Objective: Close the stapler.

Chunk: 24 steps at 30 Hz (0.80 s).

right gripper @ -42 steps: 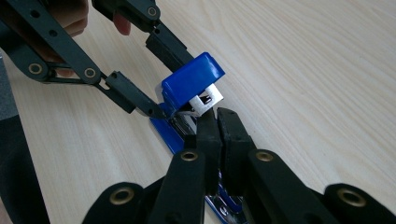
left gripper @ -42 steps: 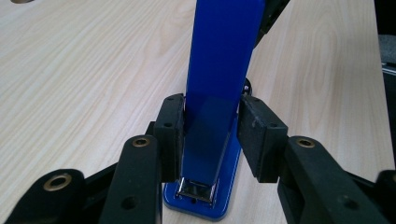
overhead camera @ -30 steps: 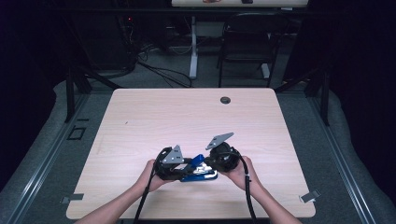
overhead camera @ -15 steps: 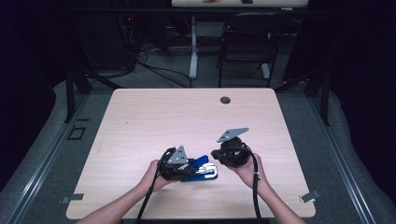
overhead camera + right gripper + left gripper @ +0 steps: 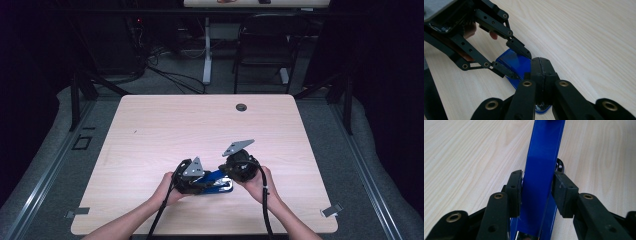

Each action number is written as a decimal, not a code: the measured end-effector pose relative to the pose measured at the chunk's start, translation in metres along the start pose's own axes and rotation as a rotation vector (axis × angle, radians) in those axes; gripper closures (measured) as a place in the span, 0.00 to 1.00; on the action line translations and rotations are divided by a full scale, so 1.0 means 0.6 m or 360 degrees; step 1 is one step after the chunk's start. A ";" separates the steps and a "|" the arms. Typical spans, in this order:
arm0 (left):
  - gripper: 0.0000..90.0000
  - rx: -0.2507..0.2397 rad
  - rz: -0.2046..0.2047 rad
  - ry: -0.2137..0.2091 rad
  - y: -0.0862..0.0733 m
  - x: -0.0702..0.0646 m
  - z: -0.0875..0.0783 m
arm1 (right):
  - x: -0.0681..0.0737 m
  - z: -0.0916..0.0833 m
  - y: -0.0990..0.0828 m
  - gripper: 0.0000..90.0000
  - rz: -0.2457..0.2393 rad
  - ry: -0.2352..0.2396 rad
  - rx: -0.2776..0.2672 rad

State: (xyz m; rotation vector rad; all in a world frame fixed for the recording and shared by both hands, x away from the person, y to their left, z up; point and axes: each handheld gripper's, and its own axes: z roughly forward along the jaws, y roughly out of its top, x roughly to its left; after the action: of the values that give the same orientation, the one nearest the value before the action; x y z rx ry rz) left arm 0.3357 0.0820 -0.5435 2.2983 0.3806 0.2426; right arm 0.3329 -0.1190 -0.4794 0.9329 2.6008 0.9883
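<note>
Here, blue object: a glossy blue, flat-sided thing [image 5: 216, 181] with a shiny metal part at one end, lying near the front edge of the table between the two hands.
Blue object, left gripper view: a long, smooth blue face [image 5: 541, 170] runs straight up from between the jaws; a bit of chrome shows at its lower end and a dark rounded part behind it on the right.
Blue object, right gripper view: its blue body [image 5: 515, 63] lies flat on the wood, partly covered by two sets of jaws.
Left hand-held gripper: [image 5: 537, 192] grasping the blue object, one pad against each of its long sides; the right gripper view shows the same grip from outside [image 5: 517, 61], with a fingertip [image 5: 494, 35] behind its linkage.
Right hand-held gripper: [image 5: 541, 66] clenched, its two pads pressed flat together with nothing seen between them, the tips over the near end of the blue object; whether they touch it cannot be told.
High view: both hand-held grippers [image 5: 192, 177] [image 5: 239, 166] sit close together over the blue object, too small there to read the jaws; each carries a grey three-cornered plate.
Table: pale wood grain [image 5: 165, 130], with a small dark round fitting [image 5: 241, 107] near its far edge.
Behind the table: a dark floor with cables and a chair frame [image 5: 260, 55].
</note>
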 end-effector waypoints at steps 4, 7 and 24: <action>0.65 0.0008 -0.0021 -0.0021 -0.002 0.003 0.001 | 0.001 0.002 -0.001 1.00 -0.0007 -0.0001 0.0015; 0.53 0.0012 -0.0081 0.0002 -0.005 0.013 -0.004 | -0.001 0.018 -0.015 1.00 -0.0011 -0.0026 0.0101; 0.16 -0.0087 -0.0248 0.0106 -0.015 0.055 -0.043 | -0.022 0.032 -0.032 1.00 0.0052 -0.0015 0.0159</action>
State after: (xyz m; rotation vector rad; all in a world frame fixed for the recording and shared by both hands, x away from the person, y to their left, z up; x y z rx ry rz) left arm 0.3575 0.1164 -0.5307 2.1979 0.5773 0.2483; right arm 0.3416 -0.1281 -0.5070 1.0040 2.6562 0.8664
